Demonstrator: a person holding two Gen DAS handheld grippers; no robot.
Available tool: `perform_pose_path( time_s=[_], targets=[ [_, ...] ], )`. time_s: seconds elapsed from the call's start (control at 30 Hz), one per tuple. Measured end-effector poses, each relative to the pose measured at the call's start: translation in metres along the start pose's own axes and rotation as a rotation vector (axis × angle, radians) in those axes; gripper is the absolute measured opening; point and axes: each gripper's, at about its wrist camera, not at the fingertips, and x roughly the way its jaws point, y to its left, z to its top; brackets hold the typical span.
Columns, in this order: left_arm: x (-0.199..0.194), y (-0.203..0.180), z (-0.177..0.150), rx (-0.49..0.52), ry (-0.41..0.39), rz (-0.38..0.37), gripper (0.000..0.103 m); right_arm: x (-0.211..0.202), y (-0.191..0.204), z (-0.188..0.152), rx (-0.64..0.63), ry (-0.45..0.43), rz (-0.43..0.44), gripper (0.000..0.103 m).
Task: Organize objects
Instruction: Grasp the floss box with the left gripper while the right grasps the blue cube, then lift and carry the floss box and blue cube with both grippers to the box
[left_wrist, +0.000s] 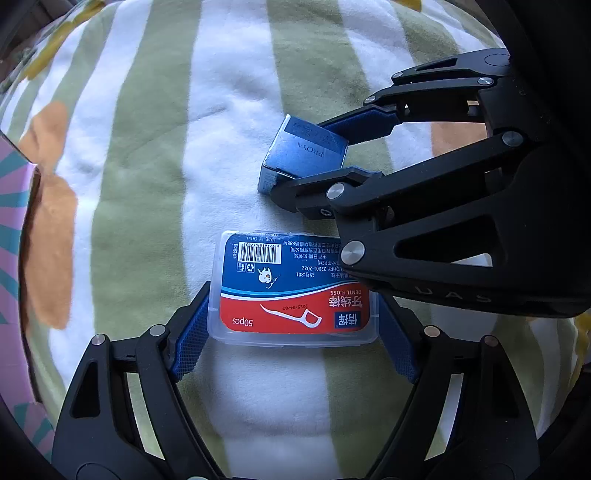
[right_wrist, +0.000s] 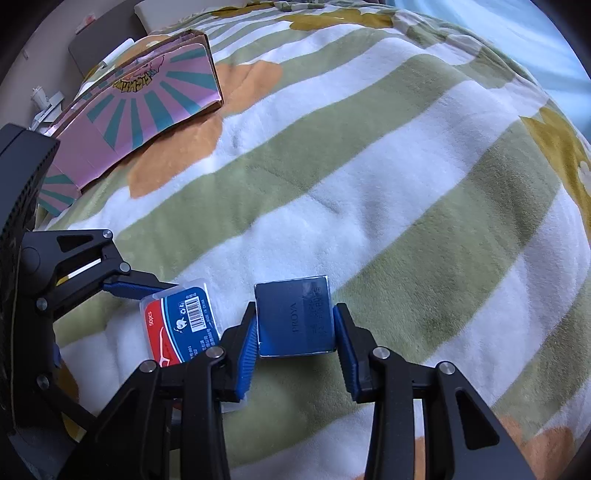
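Observation:
A clear dental floss case (left_wrist: 291, 291) with a red and blue label lies on the striped blanket (left_wrist: 155, 184). My left gripper (left_wrist: 293, 325) has its blue pads against the case's two short sides. A small blue PROYA box (right_wrist: 295, 317) sits between the blue pads of my right gripper (right_wrist: 295, 332), which touch its sides. In the left wrist view the box (left_wrist: 303, 155) and the right gripper (left_wrist: 317, 155) lie just beyond the floss case. In the right wrist view the floss case (right_wrist: 181, 321) lies left of the box, with the left gripper (right_wrist: 162, 317) on it.
A pink and teal cardboard box (right_wrist: 140, 110) lies on the blanket at the far left, also at the left edge of the left wrist view (left_wrist: 14, 221). The green and white striped blanket (right_wrist: 406, 184) stretches to the right and beyond.

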Motion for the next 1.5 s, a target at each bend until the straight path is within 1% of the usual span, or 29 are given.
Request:
perform_pose_path(
  time_s=[0.23,0.37,0.57,0.7,0.77,0.83,1.0,1.07,1.13,1.23,1.33,1.5],
  targets=[
    [-0.014,0.002,-0.005,0.015,-0.022,-0.016,0.079,-0.024,0.002,0.002,0.035,-0.014,-0.032,0.036],
    [-0.033,0.004,-0.011,0.02,-0.048,-0.024,0.079,-0.048,0.011,0.006,0.075,-0.034,-0.054,0.036],
    [-0.08,0.01,-0.017,0.041,-0.088,-0.023,0.08,-0.1,0.038,0.019,0.12,-0.067,-0.103,0.036],
    [-0.123,0.012,-0.018,0.083,-0.123,-0.012,0.08,-0.132,0.055,0.027,0.182,-0.089,-0.134,0.036],
    [-0.145,0.022,-0.023,0.088,-0.142,-0.015,0.08,-0.149,0.062,0.029,0.241,-0.095,-0.14,0.036],
    [-0.167,0.03,-0.022,0.098,-0.161,-0.014,0.08,-0.162,0.07,0.03,0.284,-0.103,-0.147,0.036],
    [-0.207,0.048,-0.016,0.118,-0.193,-0.019,0.08,-0.194,0.094,0.032,0.401,-0.123,-0.202,0.036],
    [-0.227,0.056,-0.019,0.112,-0.204,-0.028,0.08,-0.205,0.103,0.033,0.463,-0.127,-0.241,0.036],
    [-0.243,0.065,-0.02,0.109,-0.213,-0.036,0.08,-0.216,0.109,0.032,0.555,-0.132,-0.277,0.036],
    [-0.264,0.078,-0.022,0.096,-0.21,-0.052,0.08,-0.23,0.122,0.031,0.661,-0.126,-0.358,0.036],
    [-0.283,0.09,-0.024,0.096,-0.22,-0.057,0.08,-0.24,0.135,0.028,0.773,-0.144,-0.383,0.036],
    [-0.309,0.108,-0.029,0.082,-0.251,-0.047,0.08,-0.25,0.157,0.029,0.866,-0.177,-0.451,0.036]
  ],
)
